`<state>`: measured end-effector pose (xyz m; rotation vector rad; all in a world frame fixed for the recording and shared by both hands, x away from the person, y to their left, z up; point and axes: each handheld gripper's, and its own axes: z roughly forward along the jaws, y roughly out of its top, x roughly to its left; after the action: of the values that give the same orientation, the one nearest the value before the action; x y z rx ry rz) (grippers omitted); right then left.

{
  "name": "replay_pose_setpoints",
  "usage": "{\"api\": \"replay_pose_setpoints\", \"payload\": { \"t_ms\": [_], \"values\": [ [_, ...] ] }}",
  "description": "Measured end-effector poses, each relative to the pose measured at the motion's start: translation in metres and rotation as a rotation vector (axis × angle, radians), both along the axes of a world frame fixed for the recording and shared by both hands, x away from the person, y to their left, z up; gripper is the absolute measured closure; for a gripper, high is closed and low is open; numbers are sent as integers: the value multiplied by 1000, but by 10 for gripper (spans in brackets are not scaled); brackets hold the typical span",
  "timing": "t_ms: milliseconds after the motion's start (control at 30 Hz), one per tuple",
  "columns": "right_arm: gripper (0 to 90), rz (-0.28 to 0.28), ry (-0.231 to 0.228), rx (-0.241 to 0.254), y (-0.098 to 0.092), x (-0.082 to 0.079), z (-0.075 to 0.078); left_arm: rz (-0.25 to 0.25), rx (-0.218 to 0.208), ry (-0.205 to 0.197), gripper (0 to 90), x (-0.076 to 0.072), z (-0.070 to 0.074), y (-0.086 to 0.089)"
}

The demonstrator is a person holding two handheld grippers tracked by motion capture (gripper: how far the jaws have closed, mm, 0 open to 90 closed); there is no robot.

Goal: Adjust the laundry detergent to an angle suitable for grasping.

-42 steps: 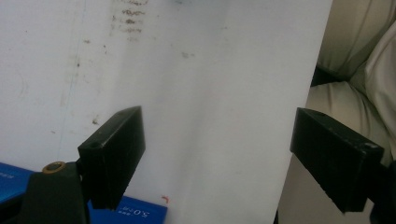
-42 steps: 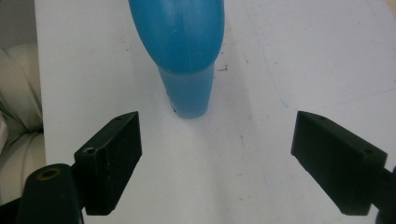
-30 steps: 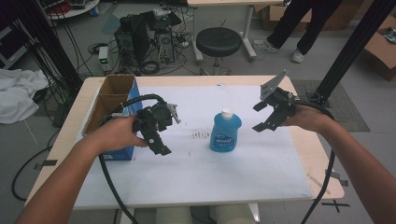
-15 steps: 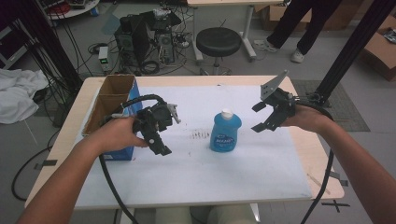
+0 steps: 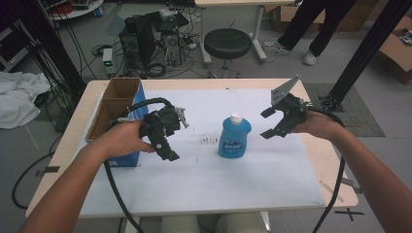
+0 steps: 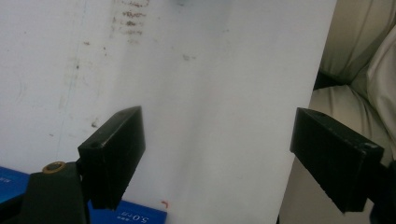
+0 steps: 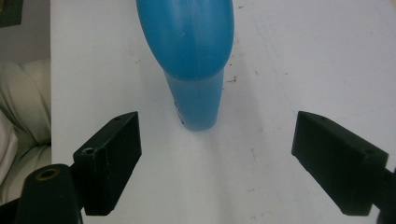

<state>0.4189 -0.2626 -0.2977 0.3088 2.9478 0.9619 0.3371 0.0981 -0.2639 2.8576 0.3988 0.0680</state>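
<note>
Two tools hover over the white-covered table [image 5: 209, 189], one in each of the person's hands. In the high view, a blue dish-soap bottle [image 5: 234, 136] with a white cap stands upright near the middle of the table, its label facing the person. The right tool [image 5: 272, 123] hangs at about 3 o'clock from the bottle, near it but not touching, with its jaws spread wide and nothing between them. From the right gripper view, the bottle [image 7: 194, 60] rises straight ahead between the two black jaws yet farther off, its base resting on the white cover, and the right tool [image 7: 217, 163] is plainly empty.

At about 9 o'clock from the bottle, well apart from it, the left tool [image 5: 167, 148] is held above the table with its jaws pointing down toward the person's edge. In the left gripper view the left tool [image 6: 215, 163] is also wide open and holds nothing; below it lie bare white cover and the table's near edge. An open cardboard box with a blue side [image 5: 114, 104] sits at the table's left edge, just behind the left hand [image 5: 121, 141]. Faint dark smudges [image 5: 209, 141] mark the cover between left tool and bottle.
</note>
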Motion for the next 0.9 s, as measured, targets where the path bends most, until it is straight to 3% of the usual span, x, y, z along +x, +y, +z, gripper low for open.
{"api": "replay_pose_setpoints", "payload": {
  "t_ms": [200, 533, 900],
  "values": [
    [155, 6, 4, 17, 1, -1, -7, 1, 0, 0, 186, 1, 0, 0],
    [157, 8, 26, 112, -1, 0, -19, 3, -2, 4, 186, 3, -3, 1],
    [155, 7, 28, 163, -2, 1, -30, 9, -5, 5, 187, 4, -4, 3]
  ]
}}
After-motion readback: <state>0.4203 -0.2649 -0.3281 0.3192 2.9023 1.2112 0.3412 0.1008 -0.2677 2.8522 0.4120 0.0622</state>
